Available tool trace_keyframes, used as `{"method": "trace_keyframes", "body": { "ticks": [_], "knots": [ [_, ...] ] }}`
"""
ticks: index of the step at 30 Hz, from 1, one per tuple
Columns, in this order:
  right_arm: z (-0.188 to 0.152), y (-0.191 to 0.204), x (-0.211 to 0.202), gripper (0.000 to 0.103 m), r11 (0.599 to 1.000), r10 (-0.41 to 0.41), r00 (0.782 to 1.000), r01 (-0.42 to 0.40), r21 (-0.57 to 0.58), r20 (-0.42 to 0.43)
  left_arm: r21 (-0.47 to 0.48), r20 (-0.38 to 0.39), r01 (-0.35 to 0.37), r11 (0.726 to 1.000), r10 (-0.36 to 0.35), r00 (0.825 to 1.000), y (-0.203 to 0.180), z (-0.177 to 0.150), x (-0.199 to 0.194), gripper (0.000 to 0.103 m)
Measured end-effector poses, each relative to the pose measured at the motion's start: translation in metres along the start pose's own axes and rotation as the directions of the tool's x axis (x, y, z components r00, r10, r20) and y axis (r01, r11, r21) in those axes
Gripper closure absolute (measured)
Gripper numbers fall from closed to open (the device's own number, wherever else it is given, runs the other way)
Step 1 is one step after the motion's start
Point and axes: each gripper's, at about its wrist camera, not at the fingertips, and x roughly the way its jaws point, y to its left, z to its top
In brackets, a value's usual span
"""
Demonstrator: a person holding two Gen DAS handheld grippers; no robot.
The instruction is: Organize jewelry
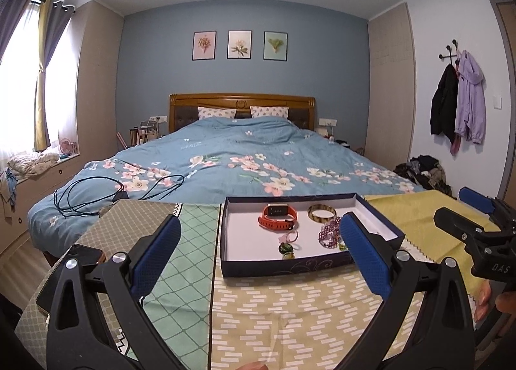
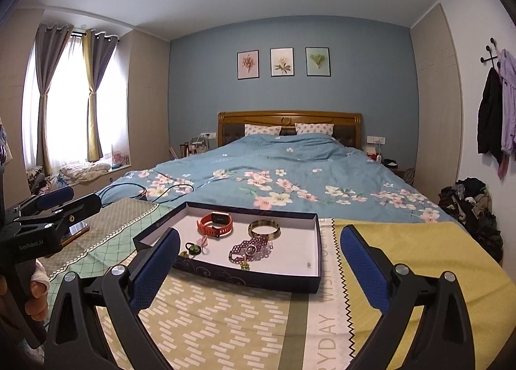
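Both spread wide and empty above the cloth-covered tabletop (image 2: 225, 321): left claw (image 1: 258, 250) and right claw (image 2: 259, 260), blue pads well apart, each short of the shallow dark box (image 2: 317, 241). Inside the box on its white floor: red watch (image 2: 215, 224) at the back, striped bangle (image 2: 263, 228) beside it, purple bead bracelet (image 2: 250, 249) nearer the front, small green pendant (image 2: 193, 248) and pink ring (image 2: 203, 241) close together. Beyond the tabletop, a bed (image 2: 290, 173) with a floral blue cover.
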Motion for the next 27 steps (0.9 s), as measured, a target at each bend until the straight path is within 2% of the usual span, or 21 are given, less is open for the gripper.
{"method": "trace_keyframes", "body": {
  "ticks": [27],
  "knots": [
    [-0.002, 0.002, -0.013, 0.007, 1.000, -0.013, 0.999, 0.013, 0.023, 0.039, -0.024, 0.057, -0.009, 1.000, 0.011, 0.998, -0.001, 0.004, -0.030, 0.005]
  ]
}}
